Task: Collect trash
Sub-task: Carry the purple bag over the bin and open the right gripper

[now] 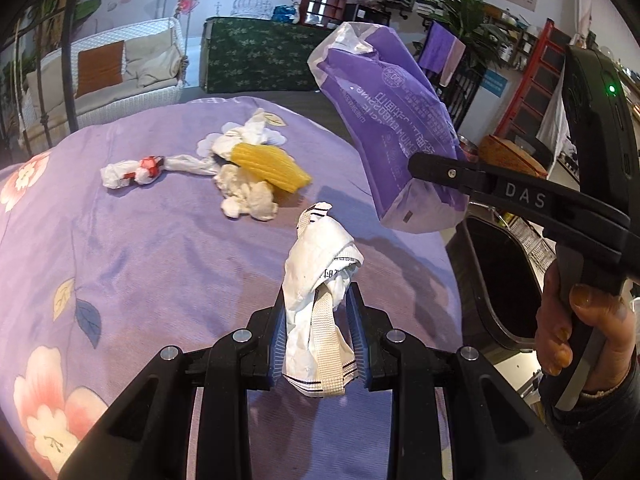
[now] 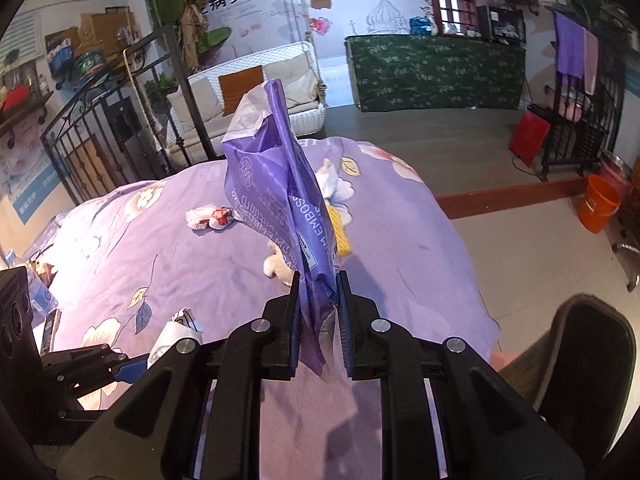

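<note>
Trash lies on a bed point(image 1: 140, 240) with a purple floral cover. Left hand-held gripper point(image 1: 320, 340), lower centre of its frame, is clenched on a crumpled white wrapper point(image 1: 320, 280). Right hand-held gripper point(image 2: 319, 320) is clamped on the lower end of a purple plastic bag point(image 2: 276, 184), which stands upright above the bed. Remaining on the cover, upper centre of the left view: white tissue wads point(image 1: 248, 196), a yellow ridged item point(image 1: 272, 166), possibly a sponge, and a red-and-white wrapper point(image 1: 132, 170). A dark bin point(image 1: 496, 280) stands beside the bed at right.
</note>
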Action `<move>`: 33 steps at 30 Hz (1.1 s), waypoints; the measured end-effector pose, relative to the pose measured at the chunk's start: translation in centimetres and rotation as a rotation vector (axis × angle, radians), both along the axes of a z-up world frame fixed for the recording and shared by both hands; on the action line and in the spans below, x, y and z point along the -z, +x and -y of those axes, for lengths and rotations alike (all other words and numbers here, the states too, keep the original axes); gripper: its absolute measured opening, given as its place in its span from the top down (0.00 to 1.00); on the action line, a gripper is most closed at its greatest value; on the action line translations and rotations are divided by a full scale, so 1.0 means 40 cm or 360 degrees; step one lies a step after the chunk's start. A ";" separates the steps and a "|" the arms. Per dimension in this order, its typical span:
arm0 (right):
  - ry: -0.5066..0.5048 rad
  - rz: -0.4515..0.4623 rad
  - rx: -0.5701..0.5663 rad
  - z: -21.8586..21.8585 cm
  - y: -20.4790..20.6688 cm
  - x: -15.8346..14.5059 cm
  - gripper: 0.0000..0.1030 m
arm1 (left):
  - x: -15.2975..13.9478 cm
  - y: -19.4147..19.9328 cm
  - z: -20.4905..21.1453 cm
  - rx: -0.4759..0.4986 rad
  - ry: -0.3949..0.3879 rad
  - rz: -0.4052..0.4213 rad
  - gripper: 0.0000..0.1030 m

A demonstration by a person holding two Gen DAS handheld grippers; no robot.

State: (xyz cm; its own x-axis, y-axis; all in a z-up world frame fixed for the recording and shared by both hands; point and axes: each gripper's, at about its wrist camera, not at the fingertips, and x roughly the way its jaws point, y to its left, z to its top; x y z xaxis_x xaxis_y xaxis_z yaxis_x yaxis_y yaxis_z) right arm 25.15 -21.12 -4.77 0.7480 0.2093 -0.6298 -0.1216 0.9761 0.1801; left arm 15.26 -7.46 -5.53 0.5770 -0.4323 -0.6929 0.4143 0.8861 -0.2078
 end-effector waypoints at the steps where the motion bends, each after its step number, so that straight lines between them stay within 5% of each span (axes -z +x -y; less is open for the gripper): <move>1: 0.0013 0.0001 0.0030 0.018 -0.022 0.002 0.84 | 0.001 -0.004 0.008 0.0013 0.0000 -0.0002 0.74; 19: 0.0013 0.0003 0.0641 0.326 -0.242 0.021 0.84 | -0.001 -0.078 0.191 0.0327 -0.0008 0.0030 0.74; 26: 0.0069 -0.0197 0.0953 0.479 -0.268 0.110 0.84 | 0.012 -0.107 0.255 0.0454 0.0017 0.0028 0.74; 33: 0.0195 -0.0419 0.1067 0.585 -0.261 0.238 0.84 | 0.019 -0.118 0.292 0.0511 0.0024 0.0011 0.74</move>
